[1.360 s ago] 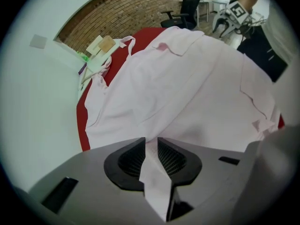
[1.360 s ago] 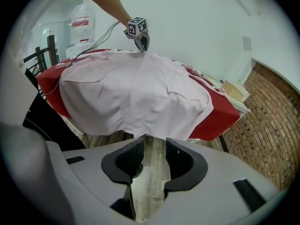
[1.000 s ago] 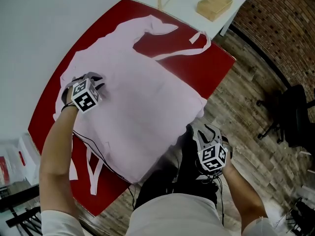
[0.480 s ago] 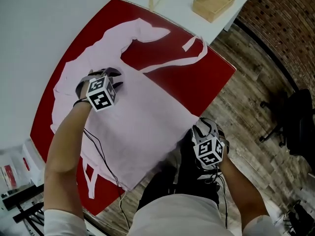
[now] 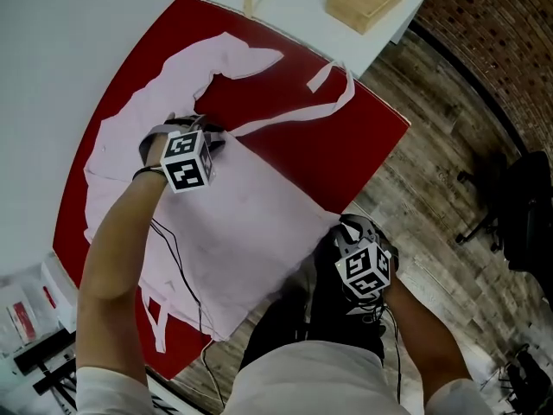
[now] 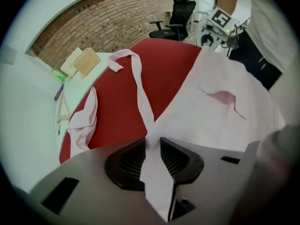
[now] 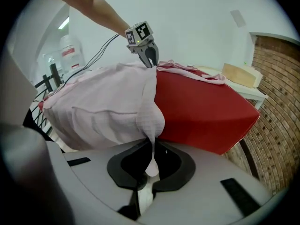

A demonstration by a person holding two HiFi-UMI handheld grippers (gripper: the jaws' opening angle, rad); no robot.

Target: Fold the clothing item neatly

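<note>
Two grippers on the job. Pink garment (image 5: 259, 206) lies spread on red table (image 5: 346, 137), centre of head view, near edge hanging off. Right gripper (image 7: 153, 143), lower right, has just closed and pinches the near corner tight. Left gripper (image 6: 152, 142) is upper left by the strap (image 5: 285, 115) root. Its jaws have just been opening, now part-open w/ cloth between, not clamped as far as seen. Risk: if right pulls before left bites, far corner stays put and fold goes skew. Loose strap may get trapped inside.
</note>
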